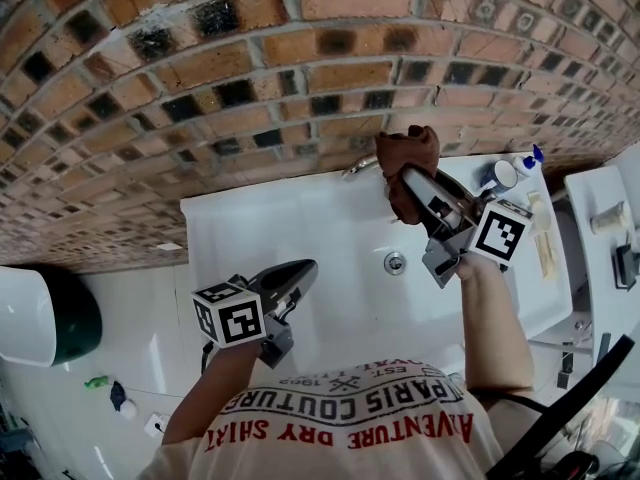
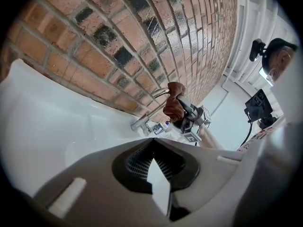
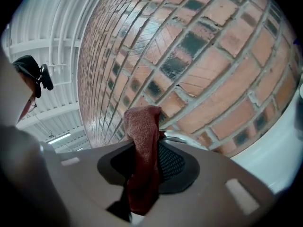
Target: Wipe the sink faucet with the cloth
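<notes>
A white sink [image 1: 300,228] stands against a brick wall. Its chrome faucet [image 1: 358,167] rises at the back rim. My right gripper [image 1: 408,175] is shut on a brown cloth [image 1: 406,158], and the bunched cloth presses against the faucet's right side. In the right gripper view the cloth [image 3: 142,160] hangs between the jaws, with a bit of the chrome faucet [image 3: 184,138] just behind it. My left gripper [image 1: 303,270] hovers over the sink's front part, shut and holding nothing. From the left gripper view the faucet spout [image 2: 158,93], the cloth [image 2: 173,103] and the left gripper [image 2: 153,142] show.
The drain [image 1: 395,262] lies in the basin under the right gripper. A white bottle [image 1: 497,176] and a blue-capped item [image 1: 535,155] stand on the sink's right rim. A white shelf [image 1: 596,258] is further right. A dark green bin [image 1: 75,318] sits on the floor at left.
</notes>
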`<state>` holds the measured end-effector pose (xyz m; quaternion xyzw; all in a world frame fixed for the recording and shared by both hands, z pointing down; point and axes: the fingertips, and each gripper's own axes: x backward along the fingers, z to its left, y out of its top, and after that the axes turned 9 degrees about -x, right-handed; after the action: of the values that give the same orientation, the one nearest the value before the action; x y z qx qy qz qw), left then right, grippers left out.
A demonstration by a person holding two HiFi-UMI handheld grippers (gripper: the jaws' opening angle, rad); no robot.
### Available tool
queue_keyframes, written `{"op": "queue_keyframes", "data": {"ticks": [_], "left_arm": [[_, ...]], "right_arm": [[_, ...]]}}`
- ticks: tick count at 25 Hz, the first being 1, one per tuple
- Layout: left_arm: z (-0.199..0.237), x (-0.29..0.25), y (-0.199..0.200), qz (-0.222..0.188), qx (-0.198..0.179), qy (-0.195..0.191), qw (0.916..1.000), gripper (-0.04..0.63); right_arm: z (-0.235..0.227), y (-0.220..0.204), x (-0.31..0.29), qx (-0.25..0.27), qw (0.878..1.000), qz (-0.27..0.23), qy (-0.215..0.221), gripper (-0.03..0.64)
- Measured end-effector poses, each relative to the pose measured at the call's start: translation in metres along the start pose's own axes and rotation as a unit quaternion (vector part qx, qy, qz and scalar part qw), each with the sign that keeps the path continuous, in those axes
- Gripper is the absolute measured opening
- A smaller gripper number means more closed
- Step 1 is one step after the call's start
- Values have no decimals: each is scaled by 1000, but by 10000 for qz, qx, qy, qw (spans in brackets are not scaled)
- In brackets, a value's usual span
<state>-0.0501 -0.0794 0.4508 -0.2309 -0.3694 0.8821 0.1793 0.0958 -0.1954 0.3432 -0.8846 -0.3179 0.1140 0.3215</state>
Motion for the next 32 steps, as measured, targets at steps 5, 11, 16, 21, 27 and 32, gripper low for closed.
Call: {"op": "queue_keyframes", "data": {"ticks": [5,11,16,21,27,32], "left_arm": [[2,-4,-1,50,-2,-18,10000,0],[2,-7,-4,113,14,8,9999,0],[2,-10,-6,153,35,28,9999,0],[4,-12,-7,162,61,52,9998,0],[7,-11,-8,151,85,83,9998,0],[5,-12,-7,134,94,54,9999,0]], "right_arm": [[-24,9,14,147,9994,-106,-290,103],[-60,3,25,103,9962,-45,-860,103],[-86,-12,25,195,9935,175,-1110,103],[-123,-35,27,218,9845,539,-1656,101],[-140,-45,26,131,9817,587,-1805,101],[-138,-46,25,130,9816,591,-1811,101]]}}
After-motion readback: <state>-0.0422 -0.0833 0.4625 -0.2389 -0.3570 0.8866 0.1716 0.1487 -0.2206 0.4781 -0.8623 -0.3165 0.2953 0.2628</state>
